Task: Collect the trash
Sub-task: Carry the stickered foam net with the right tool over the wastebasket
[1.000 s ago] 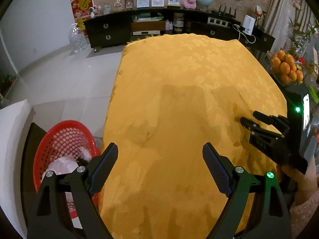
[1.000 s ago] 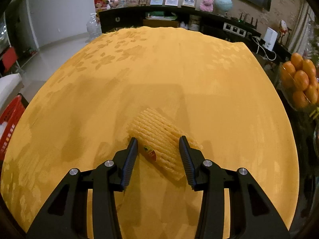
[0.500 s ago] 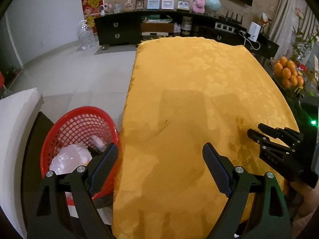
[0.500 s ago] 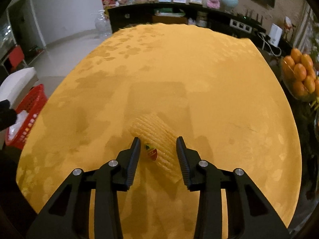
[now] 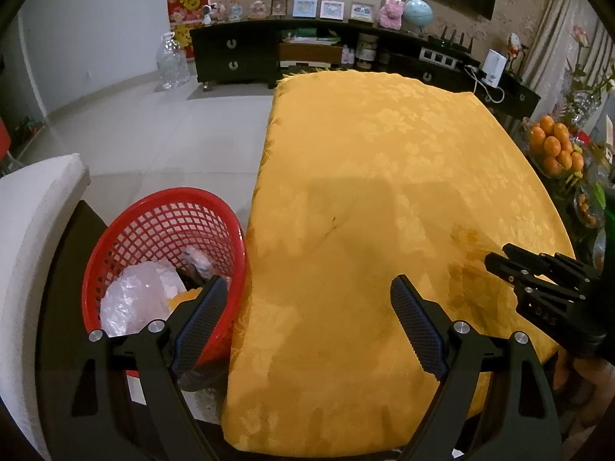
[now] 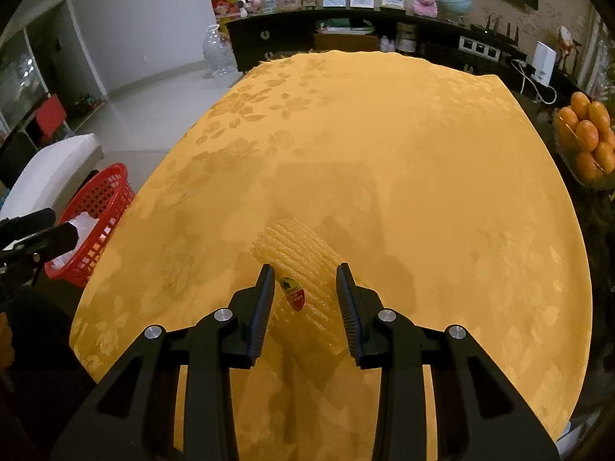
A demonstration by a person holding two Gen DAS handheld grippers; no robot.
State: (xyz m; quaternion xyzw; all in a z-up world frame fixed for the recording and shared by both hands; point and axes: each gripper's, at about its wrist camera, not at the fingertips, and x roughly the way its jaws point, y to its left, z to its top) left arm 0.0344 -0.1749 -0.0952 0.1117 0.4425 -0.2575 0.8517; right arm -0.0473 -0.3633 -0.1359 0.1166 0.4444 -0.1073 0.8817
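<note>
A yellow tablecloth [image 6: 423, 153] fills both views. Low centre, the right gripper [image 6: 305, 299], jaws just closing, pinches a foam net [image 6: 303, 265], its near end hidden. Lower left, the left gripper [image 5: 303, 322] gapes empty beside a red basket [image 5: 161, 211] holding crumpled plastic [image 5: 134, 299].

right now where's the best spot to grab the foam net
Across its near end, by the sticker, coming from above along its length. The foam net is a soft ribbed sleeve that squashes, and the right gripper, jaws just closing, pinches it there.
</note>
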